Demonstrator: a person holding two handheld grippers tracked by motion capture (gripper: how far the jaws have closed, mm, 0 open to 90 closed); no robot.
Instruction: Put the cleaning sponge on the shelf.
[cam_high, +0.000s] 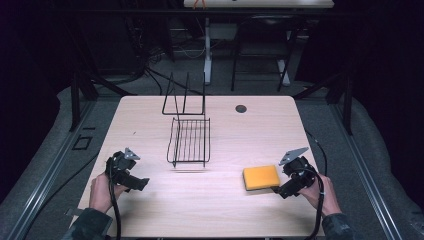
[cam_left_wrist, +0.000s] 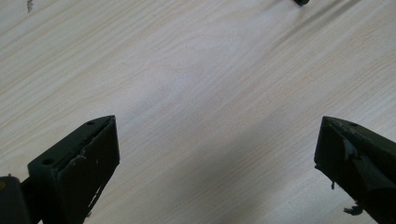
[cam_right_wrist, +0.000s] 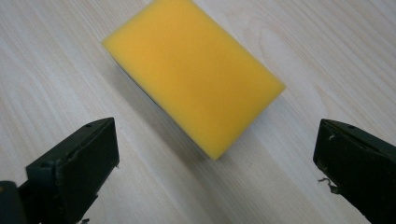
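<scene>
A yellow sponge (cam_high: 260, 177) lies flat on the wooden table (cam_high: 220, 210) at the front right. My right gripper (cam_high: 276, 190) sits just right of it, jaws wide apart and pointing at it. In the right gripper view the sponge (cam_right_wrist: 194, 74) lies a little ahead of the jaws, apart from both, and the right gripper (cam_right_wrist: 217, 161) is open. A black wire rack (cam_high: 189, 141) stands in the middle of the table. My left gripper (cam_high: 142, 184) is at the front left, open. In the left gripper view the left gripper (cam_left_wrist: 217, 161) has bare tabletop between its jaws.
A second, taller wire frame (cam_high: 184, 97) stands behind the rack. A small dark round hole (cam_high: 241, 108) marks the table's far side. Table legs and cables (cam_high: 207, 50) fill the dark floor beyond. A cable (cam_high: 320, 150) trails off the table's right edge.
</scene>
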